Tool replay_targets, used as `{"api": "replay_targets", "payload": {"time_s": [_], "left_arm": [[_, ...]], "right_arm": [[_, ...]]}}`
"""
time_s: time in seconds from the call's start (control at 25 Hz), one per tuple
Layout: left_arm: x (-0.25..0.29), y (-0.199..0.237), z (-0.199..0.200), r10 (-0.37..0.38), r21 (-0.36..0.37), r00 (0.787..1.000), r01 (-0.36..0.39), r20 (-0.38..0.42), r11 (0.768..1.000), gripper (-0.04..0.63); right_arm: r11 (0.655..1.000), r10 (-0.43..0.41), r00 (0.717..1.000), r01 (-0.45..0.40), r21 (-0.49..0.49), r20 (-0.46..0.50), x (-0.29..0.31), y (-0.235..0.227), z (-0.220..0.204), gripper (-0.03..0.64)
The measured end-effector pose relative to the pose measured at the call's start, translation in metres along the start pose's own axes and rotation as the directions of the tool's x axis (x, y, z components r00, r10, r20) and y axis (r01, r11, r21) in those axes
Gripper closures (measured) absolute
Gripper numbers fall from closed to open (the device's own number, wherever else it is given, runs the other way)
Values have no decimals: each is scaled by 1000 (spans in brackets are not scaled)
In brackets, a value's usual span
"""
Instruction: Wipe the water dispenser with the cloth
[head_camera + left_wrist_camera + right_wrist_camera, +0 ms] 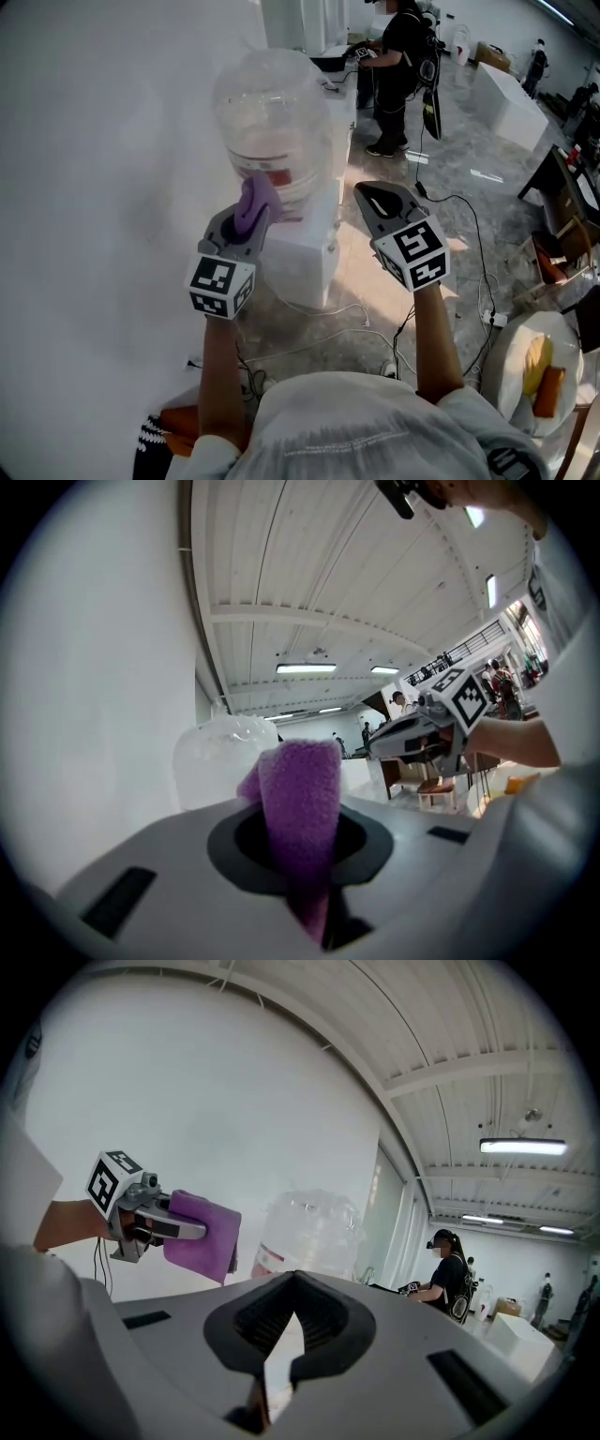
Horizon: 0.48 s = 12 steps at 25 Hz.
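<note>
The white water dispenser (307, 251) stands against the wall with a clear bottle (273, 117) on top. My left gripper (247, 223) is shut on a purple cloth (258, 200) and holds it up against the bottle's lower front. In the left gripper view the cloth (300, 817) sticks up out of the jaws, with the bottle (217, 759) just behind. My right gripper (372, 194) hovers to the right of the dispenser, jaws shut with nothing in them. The right gripper view shows the cloth (202, 1235) beside the bottle (309, 1234).
A white wall (94, 187) runs along the left. Cables (375, 330) and a power strip lie on the floor by the dispenser. A person (394, 66) stands at the back. A round white table (516, 356) with food is at the right.
</note>
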<state>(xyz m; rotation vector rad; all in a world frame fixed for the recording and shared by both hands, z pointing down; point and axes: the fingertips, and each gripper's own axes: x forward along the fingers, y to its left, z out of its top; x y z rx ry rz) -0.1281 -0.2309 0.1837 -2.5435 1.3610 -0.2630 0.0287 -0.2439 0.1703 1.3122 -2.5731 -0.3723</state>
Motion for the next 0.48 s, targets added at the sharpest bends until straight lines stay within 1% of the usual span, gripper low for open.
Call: {"api": "replay_targets", "payload": {"time_s": [0.16, 0.48], "left_arm": [[-1, 2, 5, 9, 6, 1000, -9, 13, 1000, 543], [-1, -2, 9, 3, 33, 1000, -4, 23, 999, 543]], "right_arm": [[1000, 2, 1000, -2, -8, 2, -1, 0, 2, 603], [1000, -6, 1000, 6, -16, 0, -4, 1, -1, 603]]}}
